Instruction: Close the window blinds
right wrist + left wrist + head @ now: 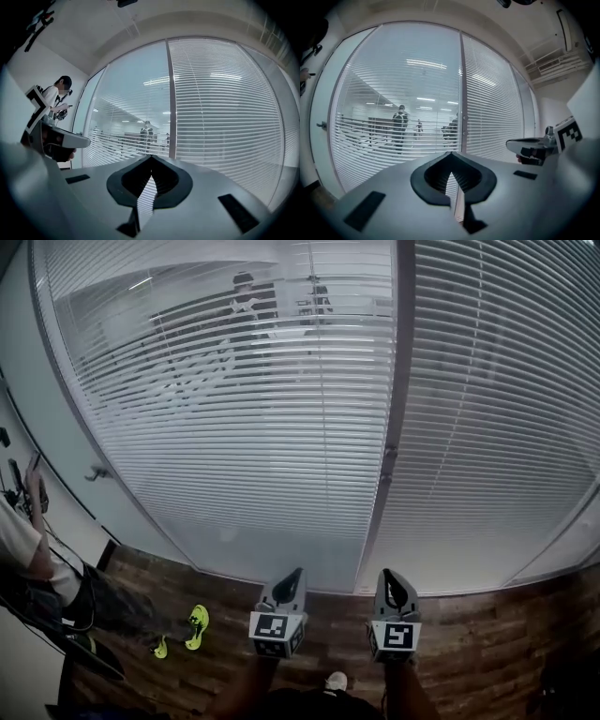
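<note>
A: How many blinds?
B: Two. The left blind (234, 418) and the right blind (506, 409) hang side by side on the glass wall, with one dark post (398, 381) between them. The wooden floor (487, 643) runs below.
A: Slat condition?
B: On the left blind the slats are tilted open enough to see through. At least two figures (399, 124) show beyond it in the left gripper view. The right blind reads far more opaque, and nothing can be made out behind it.
A: Tongs?
B: Two. The left gripper (289, 579) and the right gripper (394, 582) are held side by side, low in the head view. Both point at the glass on either side of the post, apart from both blinds. One marker cube on each.
A: Jaws?
B: On the left gripper the tips are together with nothing between them. The right gripper is the same: tips meeting, empty.
A: Other items?
B: One person (28, 549) at the far left edge. Two yellow-green objects (197, 624) lie on the floor near that person, possibly shoes but too small to confirm.
</note>
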### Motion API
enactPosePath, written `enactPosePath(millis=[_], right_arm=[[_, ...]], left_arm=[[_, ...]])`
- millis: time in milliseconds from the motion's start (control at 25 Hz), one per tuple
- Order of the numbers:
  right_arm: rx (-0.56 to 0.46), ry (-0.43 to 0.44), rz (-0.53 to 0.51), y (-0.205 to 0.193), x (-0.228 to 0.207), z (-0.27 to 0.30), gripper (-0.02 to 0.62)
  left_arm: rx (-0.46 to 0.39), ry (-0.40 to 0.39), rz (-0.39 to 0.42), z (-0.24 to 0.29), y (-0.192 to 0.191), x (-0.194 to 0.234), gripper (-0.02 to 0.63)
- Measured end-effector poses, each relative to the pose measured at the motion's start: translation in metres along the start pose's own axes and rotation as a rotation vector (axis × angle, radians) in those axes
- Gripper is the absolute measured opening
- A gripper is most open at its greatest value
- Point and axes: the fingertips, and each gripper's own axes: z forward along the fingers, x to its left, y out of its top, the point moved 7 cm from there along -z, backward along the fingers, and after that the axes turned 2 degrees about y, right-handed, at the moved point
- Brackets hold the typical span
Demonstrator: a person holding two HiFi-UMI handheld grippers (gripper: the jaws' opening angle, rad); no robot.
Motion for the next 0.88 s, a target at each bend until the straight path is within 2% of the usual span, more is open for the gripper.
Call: enactPosePath(millis=[160,360,560,760,880], right_arm=[[-0.031,0.020,-0.002,0.006,-0.006,0.012,0.002],[-0.002,0.005,-0.002,-0.007,-0.012,0.031,0.002],[0.002,0.005,0.001,-0.007,-0.007,0.047,0.002],[-0.014,-0.018,-0.020,-0.014,-0.007,0.068,0.002],[-0.019,-0.034,-0.010,-0.006,-0.010,0.083,0.002]], left_arm=[[0.006,-0.007,-0.002,0.012,-0.002,0.001,0.000],[0.004,-0.003,-0.003,0.030,0.001,0.003,0.000],[0.013,-0.048,-0.004,0.047,0.002,0.010,0.000],[-0.022,-0.098,0.017,0.083,-0.002,0.023,0.000],[-0.024,-0.106,0.025,0.100,0.013,0.032,0.000]])
